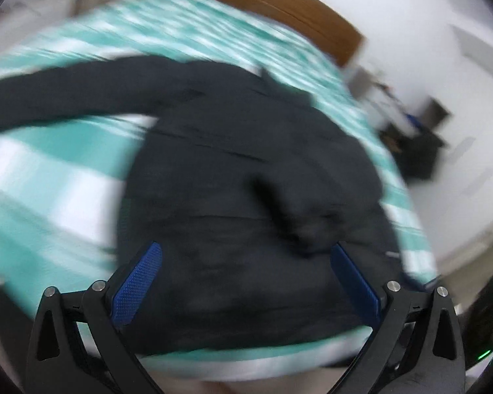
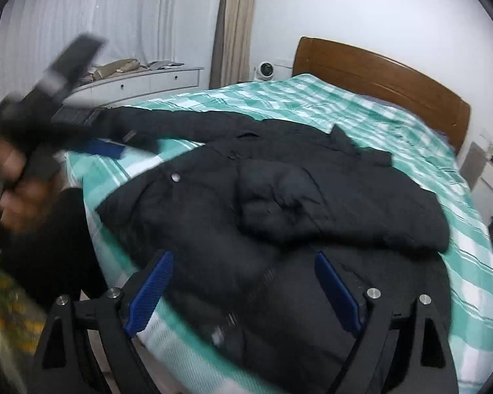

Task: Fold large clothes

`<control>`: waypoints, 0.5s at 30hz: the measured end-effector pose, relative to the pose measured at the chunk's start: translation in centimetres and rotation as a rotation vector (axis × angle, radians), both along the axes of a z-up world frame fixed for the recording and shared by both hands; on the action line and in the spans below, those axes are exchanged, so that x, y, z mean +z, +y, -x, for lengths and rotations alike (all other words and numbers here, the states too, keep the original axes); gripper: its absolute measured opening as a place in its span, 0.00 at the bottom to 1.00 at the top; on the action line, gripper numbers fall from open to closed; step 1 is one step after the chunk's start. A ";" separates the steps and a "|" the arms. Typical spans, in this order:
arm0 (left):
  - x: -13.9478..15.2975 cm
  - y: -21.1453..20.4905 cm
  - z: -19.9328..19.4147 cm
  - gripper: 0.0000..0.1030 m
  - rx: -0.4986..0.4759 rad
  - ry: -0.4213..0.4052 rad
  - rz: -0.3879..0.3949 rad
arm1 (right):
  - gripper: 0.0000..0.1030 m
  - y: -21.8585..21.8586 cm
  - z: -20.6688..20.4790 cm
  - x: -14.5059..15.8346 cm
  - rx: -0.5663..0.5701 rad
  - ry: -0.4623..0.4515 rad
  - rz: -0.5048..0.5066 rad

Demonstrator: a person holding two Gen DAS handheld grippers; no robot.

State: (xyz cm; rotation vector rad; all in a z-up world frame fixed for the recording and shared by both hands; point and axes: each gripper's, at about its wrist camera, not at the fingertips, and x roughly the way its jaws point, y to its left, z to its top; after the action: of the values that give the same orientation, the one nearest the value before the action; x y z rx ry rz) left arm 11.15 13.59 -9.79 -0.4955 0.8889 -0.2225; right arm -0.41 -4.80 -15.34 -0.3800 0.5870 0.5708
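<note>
A large black padded jacket (image 2: 279, 190) lies spread on the bed; one sleeve is folded across its body (image 2: 279, 203) and the other sleeve stretches out to the left (image 2: 167, 121). It also shows in the blurred left wrist view (image 1: 246, 180). My right gripper (image 2: 243, 266) is open and empty above the jacket's near hem. My left gripper (image 1: 246, 262) is open and empty above the jacket. In the right wrist view the left gripper (image 2: 105, 146) is a blur at the left, by the outstretched sleeve.
The bed has a green and white checked sheet (image 2: 312, 98) and a wooden headboard (image 2: 378, 75). A white drawer unit (image 2: 141, 82) with clothes on top stands at the back left. Curtains (image 2: 233, 26) hang behind. Dark furniture (image 1: 417, 154) stands by the bed.
</note>
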 end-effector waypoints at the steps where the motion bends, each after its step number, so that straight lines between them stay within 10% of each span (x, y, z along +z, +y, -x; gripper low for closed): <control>1: -0.3 -1.2 -2.2 0.99 -0.050 0.006 0.036 | 0.87 -0.9 0.3 0.1 -0.024 0.006 -0.007; 5: -2.4 -5.3 -8.6 0.90 -0.080 0.070 -0.046 | 0.88 -3.2 -0.2 0.8 -0.126 0.035 -0.067; 6: -2.9 -6.0 -9.5 0.80 -0.086 0.087 -0.069 | 0.88 -3.8 0.2 0.8 -0.151 0.035 -0.080; 8: -4.2 -7.9 -11.4 0.27 -0.096 0.150 -0.172 | 0.88 -5.0 0.3 1.3 -0.194 0.029 -0.107; 10: -3.4 -8.5 -12.0 0.09 -0.087 0.136 -0.181 | 0.88 -5.9 0.5 1.7 -0.229 0.021 -0.138; 15: 2.8 -8.0 -14.5 0.08 -0.118 -0.008 -0.300 | 0.88 -9.1 0.3 3.0 -0.285 -0.001 -0.169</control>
State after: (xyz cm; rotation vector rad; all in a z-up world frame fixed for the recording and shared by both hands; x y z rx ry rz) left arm 25.62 5.63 -6.99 -0.1634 0.9266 -0.1942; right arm -0.72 -13.95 -12.36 -0.1335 0.5751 0.3431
